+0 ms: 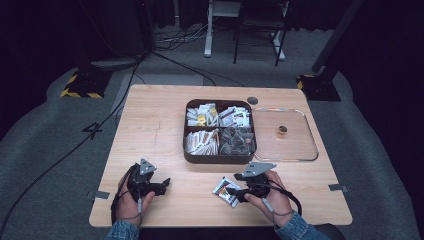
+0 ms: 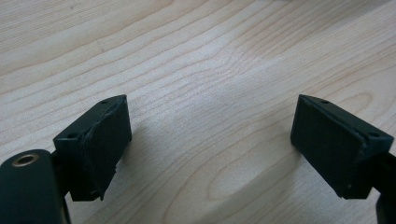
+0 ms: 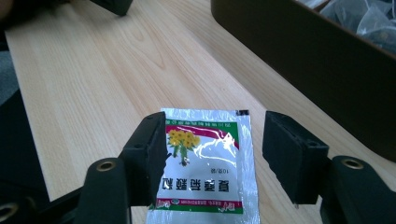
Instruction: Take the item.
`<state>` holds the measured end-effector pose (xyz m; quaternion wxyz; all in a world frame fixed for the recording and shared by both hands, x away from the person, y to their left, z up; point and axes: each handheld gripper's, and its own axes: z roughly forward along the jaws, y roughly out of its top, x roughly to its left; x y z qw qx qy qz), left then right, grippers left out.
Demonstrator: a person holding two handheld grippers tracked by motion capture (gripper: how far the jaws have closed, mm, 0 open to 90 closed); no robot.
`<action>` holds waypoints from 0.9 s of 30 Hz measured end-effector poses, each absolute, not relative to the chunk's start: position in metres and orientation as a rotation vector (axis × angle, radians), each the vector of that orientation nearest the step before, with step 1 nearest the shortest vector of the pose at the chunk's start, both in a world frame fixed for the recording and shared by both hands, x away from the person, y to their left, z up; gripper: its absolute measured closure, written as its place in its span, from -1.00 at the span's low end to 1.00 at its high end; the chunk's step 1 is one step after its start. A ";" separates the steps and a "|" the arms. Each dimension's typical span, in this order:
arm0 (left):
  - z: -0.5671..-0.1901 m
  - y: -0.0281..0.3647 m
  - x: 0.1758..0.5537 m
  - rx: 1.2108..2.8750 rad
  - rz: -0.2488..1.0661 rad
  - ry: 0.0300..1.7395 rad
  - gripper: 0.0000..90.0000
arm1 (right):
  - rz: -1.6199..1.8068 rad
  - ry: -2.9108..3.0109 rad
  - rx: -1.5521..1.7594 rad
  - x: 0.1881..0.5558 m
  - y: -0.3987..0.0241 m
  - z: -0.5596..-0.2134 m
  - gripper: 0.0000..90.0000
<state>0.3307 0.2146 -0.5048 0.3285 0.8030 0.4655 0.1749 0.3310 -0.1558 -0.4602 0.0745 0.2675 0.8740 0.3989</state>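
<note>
high view: a pale wooden surface [image 1: 150, 125] carries a dark brown box [image 1: 220, 159] split into four compartments, each packed with small packets; the near right compartment holds clear ones. touching the box's right side lies a clear tray [image 1: 311, 147] with a small brown round thing [image 1: 282, 131] in it. the left tongs [image 1: 162, 185] rest on the near left part of the surface, held in the person's left hand [image 1: 131, 202]. the right tongs [image 1: 236, 192] sit at the near middle, in the right hand [image 1: 272, 197], right at a silvery sachet [image 1: 225, 189] that lies flat just in front of the box.

left gripper view: the left tongs [image 2: 210, 140] stand wide apart over bare wood grain, with nothing between the black pads [image 2: 105, 144].

right gripper view: the right tongs [image 3: 215, 154] are spread wide, one jaw on each side of the sachet [image 3: 210, 154], which lies flat on the wood, silver with a green and red band and yellow flowers printed on it. whether the jaws touch it i cannot tell. the brown box wall [image 3: 317, 60] rises just beyond at the right.
</note>
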 end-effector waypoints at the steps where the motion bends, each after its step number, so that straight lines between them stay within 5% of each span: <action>1: -0.505 0.215 0.331 2.102 0.457 1.219 -0.72 | 1.213 2.622 0.802 0.331 -0.156 -0.459 -0.10; 27: -0.505 0.215 0.331 2.102 0.456 1.219 -0.72 | 1.303 2.468 0.908 0.345 -0.226 -0.411 -0.23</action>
